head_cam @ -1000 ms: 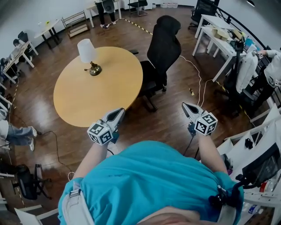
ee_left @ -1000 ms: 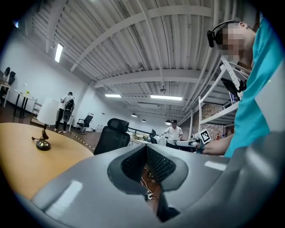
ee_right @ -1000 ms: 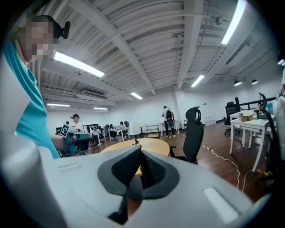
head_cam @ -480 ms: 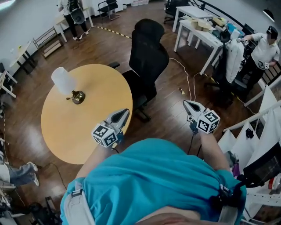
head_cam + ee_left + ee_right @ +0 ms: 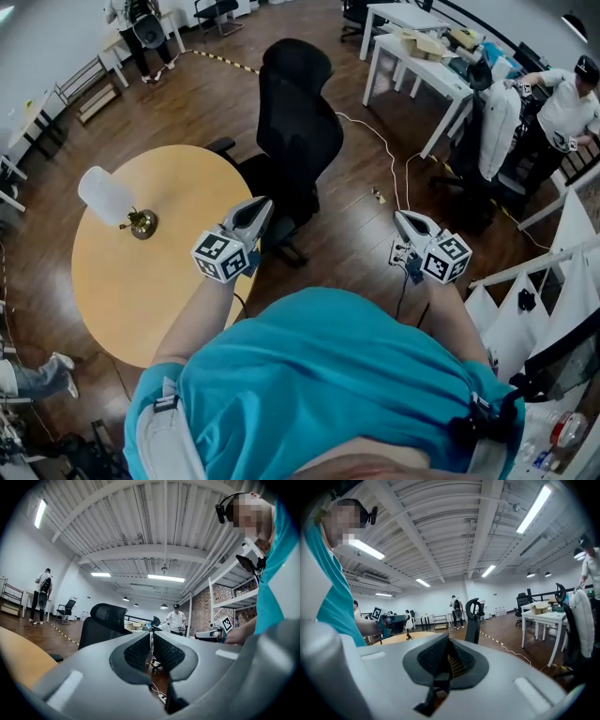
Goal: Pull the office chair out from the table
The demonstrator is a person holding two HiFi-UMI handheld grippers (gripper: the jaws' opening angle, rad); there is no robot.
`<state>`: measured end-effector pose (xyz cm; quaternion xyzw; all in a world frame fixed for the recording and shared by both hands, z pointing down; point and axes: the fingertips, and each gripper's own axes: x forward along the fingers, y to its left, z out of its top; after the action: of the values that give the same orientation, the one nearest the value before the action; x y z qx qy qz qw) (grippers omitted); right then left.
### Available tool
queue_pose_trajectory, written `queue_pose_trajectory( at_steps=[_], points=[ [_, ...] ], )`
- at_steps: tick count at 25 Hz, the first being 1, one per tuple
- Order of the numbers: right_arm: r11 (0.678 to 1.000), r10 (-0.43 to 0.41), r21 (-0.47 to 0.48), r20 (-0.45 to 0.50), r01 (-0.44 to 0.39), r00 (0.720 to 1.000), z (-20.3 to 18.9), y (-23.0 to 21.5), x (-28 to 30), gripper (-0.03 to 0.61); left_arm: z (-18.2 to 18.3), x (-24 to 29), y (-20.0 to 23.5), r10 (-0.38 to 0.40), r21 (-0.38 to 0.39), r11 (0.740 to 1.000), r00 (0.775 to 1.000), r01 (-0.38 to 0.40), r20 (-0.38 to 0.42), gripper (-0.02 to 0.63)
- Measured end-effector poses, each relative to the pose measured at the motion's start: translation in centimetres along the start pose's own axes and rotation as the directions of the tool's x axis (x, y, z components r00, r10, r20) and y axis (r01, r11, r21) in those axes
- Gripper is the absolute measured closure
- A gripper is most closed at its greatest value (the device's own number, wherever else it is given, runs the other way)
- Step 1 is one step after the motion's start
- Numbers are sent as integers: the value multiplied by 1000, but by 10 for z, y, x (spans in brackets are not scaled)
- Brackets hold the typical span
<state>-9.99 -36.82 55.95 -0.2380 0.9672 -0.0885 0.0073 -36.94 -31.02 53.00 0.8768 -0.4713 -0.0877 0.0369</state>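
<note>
Compared with one second ago, the office chair point(image 5: 298, 122) has come from the 1 o'clock side of the head view to about 12 o'clock. The round wooden table point(image 5: 141, 291) has slid toward 9 o'clock, and both grippers are now closer to the chair.

The chair is black, with a high back and a headrest. It is not pulled out: its seat stands just beside the table's rim, at the table's 2 o'clock side. A small lamp point(image 5: 114, 199) with a white shade stands on the table, at about 9 o'clock of the view.

The left gripper point(image 5: 259, 206) is held in the air near the table's edge and points toward the chair's seat, without touching it. In the left gripper view its two pads are pressed together with nothing between them, and the chair's back rises at 10 o'clock.

The right gripper point(image 5: 401, 218) is over the bare wooden floor point(image 5: 366, 253), at 3 o'clock from the chair and well apart from it. Its jaws are also closed together and empty. White desks point(image 5: 412, 56) stand at 1 o'clock.
</note>
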Motion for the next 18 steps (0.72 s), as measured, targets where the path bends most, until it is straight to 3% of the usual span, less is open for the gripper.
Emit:
queue_pose_trajectory(
  at_steps=[4, 9, 15, 18],
  points=[
    [998, 57, -39, -10, -57, 998, -4, -55, -1, 581, -20, 46, 10, 88, -11, 996, 996, -88, 21, 584],
    [992, 108, -70, -8, -108, 994, 20, -115, 5, 581, -30, 108, 31, 170, -38, 985, 985, -169, 5, 560],
    [995, 91, -53, 5, -90, 996, 27, -169, 41, 581, -22, 167, 75, 160, -12, 987, 987, -160, -9, 505],
    [998, 60, -35, 1, -60, 998, 29, -191, 74, 581, -21, 192, 106, 119, -41, 992, 993, -119, -7, 487]
  ],
)
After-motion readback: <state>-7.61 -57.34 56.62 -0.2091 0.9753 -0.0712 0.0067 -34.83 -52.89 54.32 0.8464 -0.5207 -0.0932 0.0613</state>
